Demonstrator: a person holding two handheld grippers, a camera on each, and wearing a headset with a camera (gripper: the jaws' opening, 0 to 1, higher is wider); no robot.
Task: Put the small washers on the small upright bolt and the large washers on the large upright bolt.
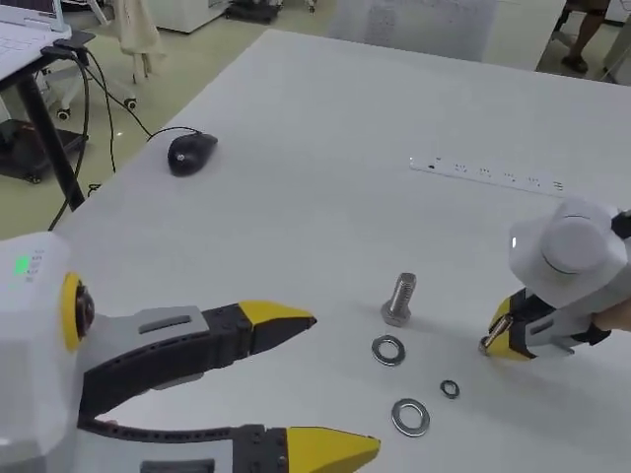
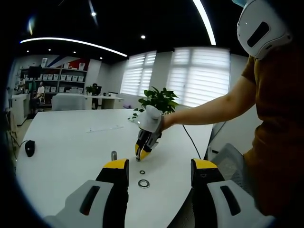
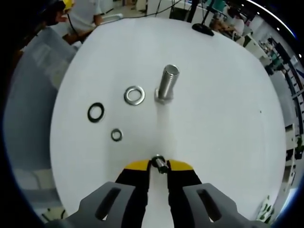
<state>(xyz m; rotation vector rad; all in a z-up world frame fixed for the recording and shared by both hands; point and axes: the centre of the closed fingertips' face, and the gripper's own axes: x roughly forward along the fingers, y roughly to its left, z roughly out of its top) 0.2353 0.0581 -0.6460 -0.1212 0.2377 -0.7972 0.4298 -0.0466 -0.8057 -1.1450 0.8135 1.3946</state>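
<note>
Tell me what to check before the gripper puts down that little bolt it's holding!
1. Right gripper shut on the small bolt: ok.
2. Small bolt's head facing down: cannot tell.
3. Large bolt upright on the table: ok.
4. Large washers and small washer lying flat, off the bolts: ok.
5. Left gripper open, away from the parts: ok.

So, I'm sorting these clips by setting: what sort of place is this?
Probably an open-plan office or lab: a big white table with a computer mouse and power strip, plus storage shelves, window blinds and a potted plant behind.
</note>
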